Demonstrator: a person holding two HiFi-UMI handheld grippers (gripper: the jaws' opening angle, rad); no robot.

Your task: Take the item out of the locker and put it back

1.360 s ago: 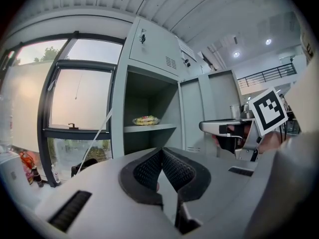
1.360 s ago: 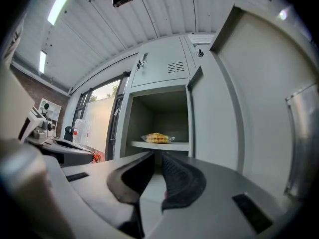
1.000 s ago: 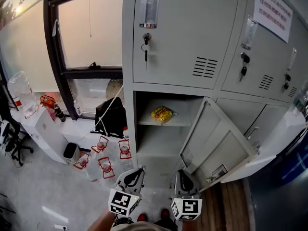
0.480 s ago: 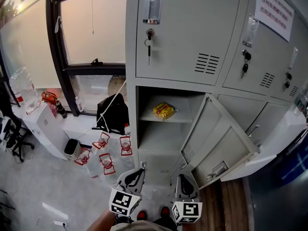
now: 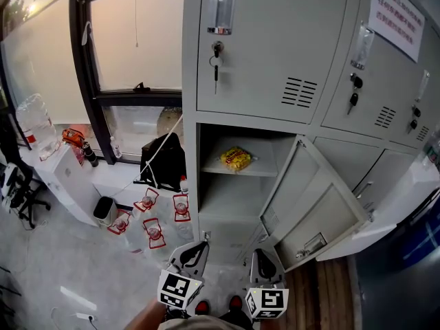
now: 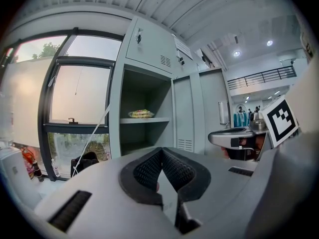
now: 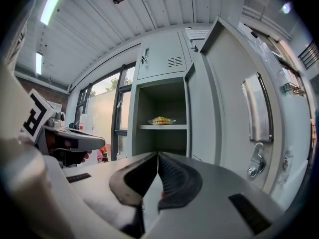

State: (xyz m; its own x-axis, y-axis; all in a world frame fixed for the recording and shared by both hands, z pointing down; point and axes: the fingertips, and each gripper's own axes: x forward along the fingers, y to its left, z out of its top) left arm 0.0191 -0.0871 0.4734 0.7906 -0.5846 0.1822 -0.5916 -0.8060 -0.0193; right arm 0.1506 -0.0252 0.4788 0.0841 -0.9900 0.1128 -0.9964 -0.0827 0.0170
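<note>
A yellow packet (image 5: 236, 159) lies on the upper shelf of the open grey locker (image 5: 242, 184); it also shows as a small packet (image 6: 141, 114) in the left gripper view and a packet (image 7: 161, 120) in the right gripper view. The locker door (image 5: 313, 205) hangs open to the right. My left gripper (image 5: 194, 247) and right gripper (image 5: 264, 258) are held low in front of the locker, side by side, well short of the shelf. Both are shut with their pads together and nothing between them.
Several red-framed water bottles (image 5: 152, 218) stand on the floor left of the locker, with a black bag (image 5: 163, 162) under the window. Closed lockers with keys (image 5: 216, 50) are above and to the right. A white cabinet (image 5: 65, 181) stands at far left.
The view has shifted slightly; the locker sits a little further right and lower in frame. Both grippers stay low and shut.
</note>
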